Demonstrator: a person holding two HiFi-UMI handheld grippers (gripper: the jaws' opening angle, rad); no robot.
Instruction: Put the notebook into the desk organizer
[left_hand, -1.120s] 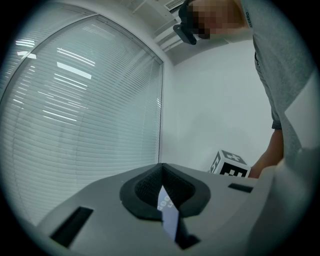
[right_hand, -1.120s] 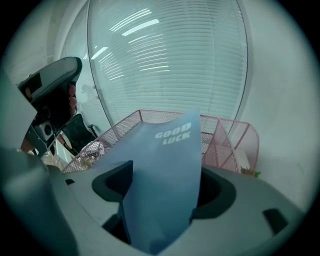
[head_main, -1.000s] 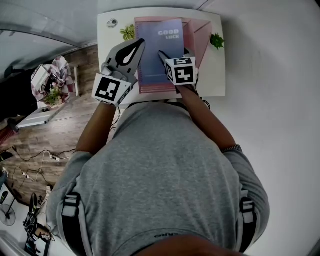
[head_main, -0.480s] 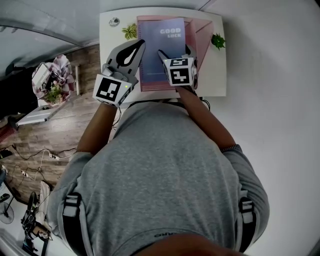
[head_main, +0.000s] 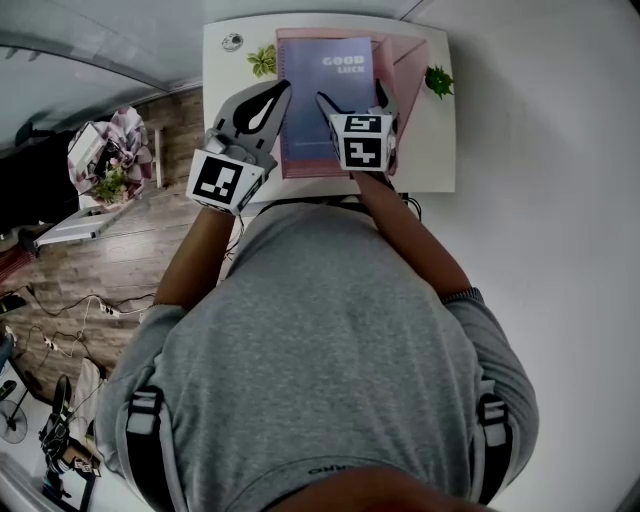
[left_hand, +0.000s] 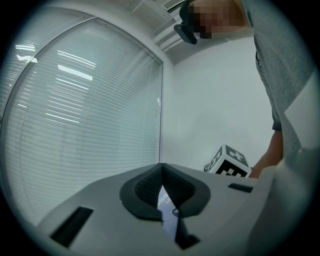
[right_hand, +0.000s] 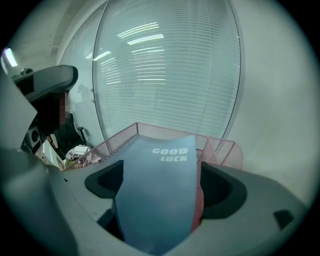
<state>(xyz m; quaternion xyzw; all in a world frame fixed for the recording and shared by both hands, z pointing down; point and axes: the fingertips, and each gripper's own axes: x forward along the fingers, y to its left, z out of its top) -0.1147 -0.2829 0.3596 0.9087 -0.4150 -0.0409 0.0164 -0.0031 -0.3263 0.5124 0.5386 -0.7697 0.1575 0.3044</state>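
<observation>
A blue notebook marked "GOOD LUCK" lies in the pink mesh desk organizer on the white desk. My right gripper sits at the notebook's near end. Its jaws are opening, and in the right gripper view the notebook lies between them with a gap on each side, the organizer behind it. My left gripper is at the notebook's left edge, tips together. In the left gripper view the left gripper shows only a sliver of blue through the slit below its tips.
Two small green plants stand on the desk, one either side of the organizer, and a small round object lies at the back left corner. Window blinds and a white wall rise behind the desk. Wooden floor with cables lies to the left.
The right gripper's jaws have spread apart around the notebook's near end. The left gripper and the notebook have stayed where they were.
</observation>
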